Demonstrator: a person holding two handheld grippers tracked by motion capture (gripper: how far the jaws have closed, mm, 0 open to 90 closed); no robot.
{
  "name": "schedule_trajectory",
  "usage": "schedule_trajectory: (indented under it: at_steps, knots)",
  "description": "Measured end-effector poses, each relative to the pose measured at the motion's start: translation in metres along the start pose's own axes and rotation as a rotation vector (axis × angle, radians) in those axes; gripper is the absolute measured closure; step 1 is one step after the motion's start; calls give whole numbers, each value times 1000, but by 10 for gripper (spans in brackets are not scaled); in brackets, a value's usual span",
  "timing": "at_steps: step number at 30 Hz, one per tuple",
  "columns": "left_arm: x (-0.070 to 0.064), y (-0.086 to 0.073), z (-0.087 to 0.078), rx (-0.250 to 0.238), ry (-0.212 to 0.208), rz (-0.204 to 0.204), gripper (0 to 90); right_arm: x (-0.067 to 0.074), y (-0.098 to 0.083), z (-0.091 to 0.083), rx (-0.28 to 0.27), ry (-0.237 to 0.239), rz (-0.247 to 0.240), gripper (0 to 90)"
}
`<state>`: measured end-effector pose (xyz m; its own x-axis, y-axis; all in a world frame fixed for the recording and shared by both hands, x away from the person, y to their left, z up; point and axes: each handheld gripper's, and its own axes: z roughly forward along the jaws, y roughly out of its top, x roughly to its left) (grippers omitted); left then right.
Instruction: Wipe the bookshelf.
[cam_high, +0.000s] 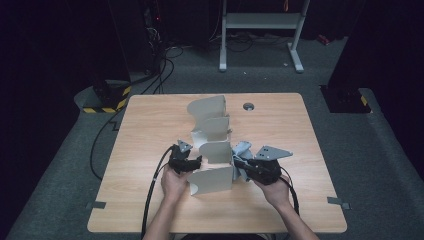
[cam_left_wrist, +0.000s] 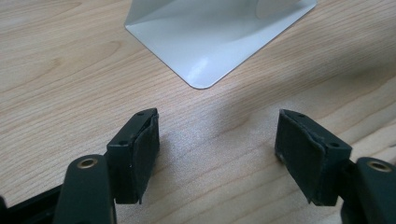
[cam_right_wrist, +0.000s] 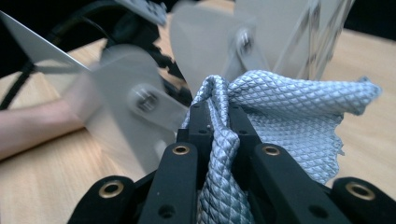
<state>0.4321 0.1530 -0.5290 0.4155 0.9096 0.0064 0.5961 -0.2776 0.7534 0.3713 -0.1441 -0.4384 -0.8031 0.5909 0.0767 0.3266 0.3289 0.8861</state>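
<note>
A tall white rack (cam_high: 212, 145) of curved plastic blades stands in the middle of the wooden table (cam_high: 150, 120). My right gripper (cam_high: 239, 164) is shut on a light blue quilted cloth (cam_high: 242, 152) at the rack's right side. In the right gripper view the cloth (cam_right_wrist: 289, 112) bunches between my jaws, just in front of the blurred blades (cam_right_wrist: 126, 107). My left gripper (cam_high: 196, 162) rests at the rack's left side, low over the table. Its fingers (cam_left_wrist: 140, 149) stand open with bare wood between them, a white blade's corner (cam_left_wrist: 205, 51) just ahead.
A round grey grommet (cam_high: 248, 106) sits in the table near its far edge. Cables (cam_high: 152, 185) trail from the left gripper toward the near edge. Behind the table stand a white frame (cam_high: 260, 30) and dark equipment with yellow-black tape (cam_high: 107, 102).
</note>
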Motion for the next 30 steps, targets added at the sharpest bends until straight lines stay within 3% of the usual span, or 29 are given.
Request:
schedule_trajectory:
  at_steps: [5, 9, 20, 24, 27, 30]
  knots:
    - [0, 0, 0, -1, 0, -2, 310, 10, 10, -15, -47, 3, -30, 840]
    - [0, 0, 0, 0, 0, 0, 310, 17, 6, -17, -33, -19, -56, 841]
    - [0, 0, 0, -1, 2, -3, 311, 8, -47, 32, 184, -48, 57, 841]
    - [0, 0, 0, -1, 2, -3, 311, 7, -58, 42, 245, -48, 72, 841]
    - [0, 0, 0, -1, 2, -3, 311, 9, -57, 39, 237, -46, 68, 841]
    - [0, 0, 0, -1, 2, -4, 311, 11, -48, 27, 177, -45, 67, 841]
